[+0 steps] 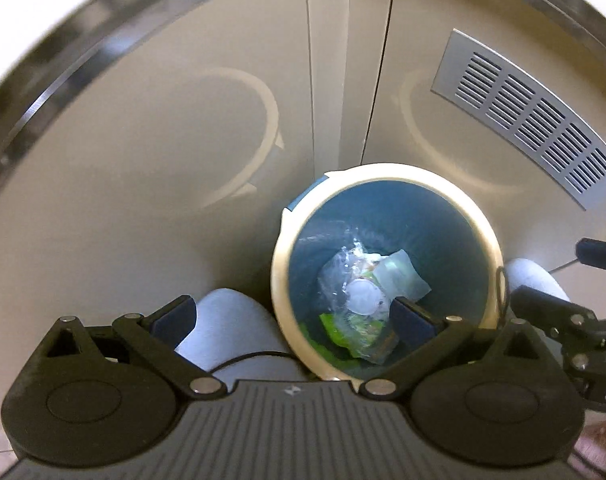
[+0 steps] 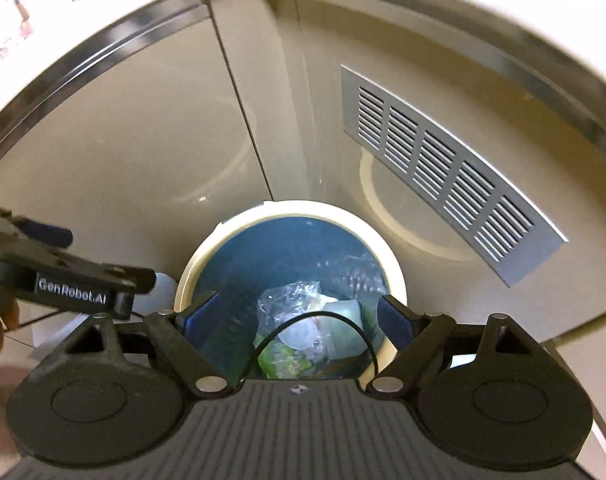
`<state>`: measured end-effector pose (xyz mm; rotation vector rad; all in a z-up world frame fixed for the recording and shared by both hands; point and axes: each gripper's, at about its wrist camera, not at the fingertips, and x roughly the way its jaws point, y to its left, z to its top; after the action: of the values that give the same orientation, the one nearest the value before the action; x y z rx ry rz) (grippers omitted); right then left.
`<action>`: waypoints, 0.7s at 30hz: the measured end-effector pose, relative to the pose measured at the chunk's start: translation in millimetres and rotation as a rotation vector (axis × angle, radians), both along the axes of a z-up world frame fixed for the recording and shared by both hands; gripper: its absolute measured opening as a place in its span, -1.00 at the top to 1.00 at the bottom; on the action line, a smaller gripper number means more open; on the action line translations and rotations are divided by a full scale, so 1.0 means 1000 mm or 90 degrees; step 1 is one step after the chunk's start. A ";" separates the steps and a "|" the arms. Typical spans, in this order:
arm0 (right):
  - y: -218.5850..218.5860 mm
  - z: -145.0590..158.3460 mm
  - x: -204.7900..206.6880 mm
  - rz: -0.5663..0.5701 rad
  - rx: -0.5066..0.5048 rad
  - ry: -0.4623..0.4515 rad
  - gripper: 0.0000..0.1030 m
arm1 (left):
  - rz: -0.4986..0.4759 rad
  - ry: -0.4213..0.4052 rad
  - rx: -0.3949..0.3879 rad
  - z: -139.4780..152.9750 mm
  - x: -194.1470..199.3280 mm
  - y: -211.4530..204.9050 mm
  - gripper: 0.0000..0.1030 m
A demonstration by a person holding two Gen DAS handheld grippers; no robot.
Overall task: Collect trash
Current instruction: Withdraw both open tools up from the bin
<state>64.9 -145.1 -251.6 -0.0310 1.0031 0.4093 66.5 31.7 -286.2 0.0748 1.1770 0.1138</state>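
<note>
Both tongs spread wide over the bin, nothing between the fingers of either. Left tongs hung above the near rim of the trash bin, one blue pad off to the side over a grey trouser knee, the other over the bin's mouth. Right tongs centred over the same bin, empty, a thin black cable looping across the gap. Right tongs also visible at the edge of the left wrist view, just beside the bin.

Trash already down inside: crumpled clear plastic, a round white lid, a pale green wrapper and a brighter green packet, all lying on the bottom of the blue liner. Bin standing on the floor against beige cabinet doors, a slotted metal vent on the door beside it.

Judged from this: drop-off done, nothing clinging to either pad. Whether more litter remained elsewhere could not be told, since only a blurred sliver of bench showed above the cabinets.
</note>
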 end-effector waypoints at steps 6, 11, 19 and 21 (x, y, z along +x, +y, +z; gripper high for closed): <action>-0.001 0.012 -0.012 0.007 -0.008 -0.029 -0.71 | 0.001 -0.036 0.000 0.016 -0.013 0.002 -1.00; -0.001 0.016 -0.016 0.012 -0.010 -0.037 -0.72 | -0.006 -0.048 0.004 0.021 -0.017 0.003 -1.00; -0.002 0.017 -0.019 0.011 -0.010 -0.049 -0.73 | -0.033 -0.079 0.025 0.029 -0.023 -0.003 -1.00; -0.003 0.018 -0.020 0.008 -0.010 -0.050 -0.73 | -0.037 -0.084 0.029 0.031 -0.025 -0.004 -1.00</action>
<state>44.5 -148.4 -233.7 -0.0666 0.9296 0.4084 41.8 27.2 -254.8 0.1401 1.0390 0.0932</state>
